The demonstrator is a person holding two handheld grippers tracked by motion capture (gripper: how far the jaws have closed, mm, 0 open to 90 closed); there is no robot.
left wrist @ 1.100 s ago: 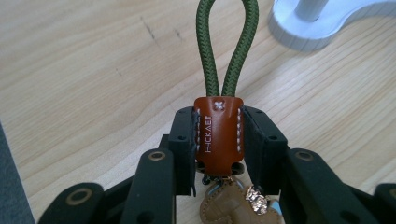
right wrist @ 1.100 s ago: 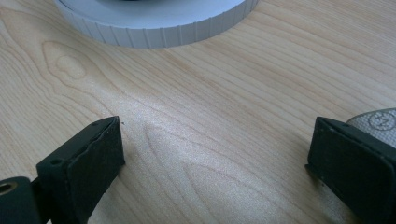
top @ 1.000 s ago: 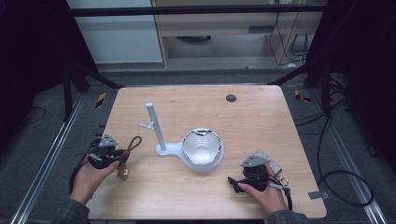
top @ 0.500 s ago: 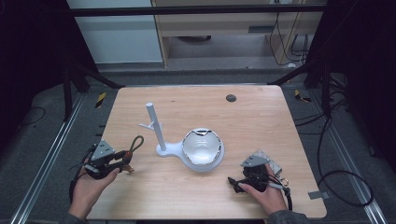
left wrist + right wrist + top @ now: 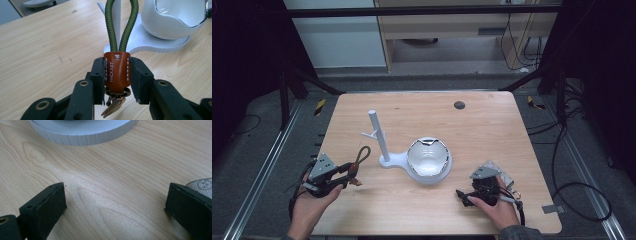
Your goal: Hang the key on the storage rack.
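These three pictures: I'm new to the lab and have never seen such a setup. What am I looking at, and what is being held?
A person sits at a wooden table and holds a hand-held gripper in each hand, a tool with two black jaws.

The wide picture comes from a fixed camera above the table. The other two come from small cameras that ride on each tool and look along its jaws.

On the table stands a white stand with an upright post and a small side peg, joined to a white bowl-shaped dish.

The left hand-held gripper is shut on a keychain: a brown leather tab with a green cord loop above and keys below. The right hand-held gripper rests open near the table, with nothing between its jaws.
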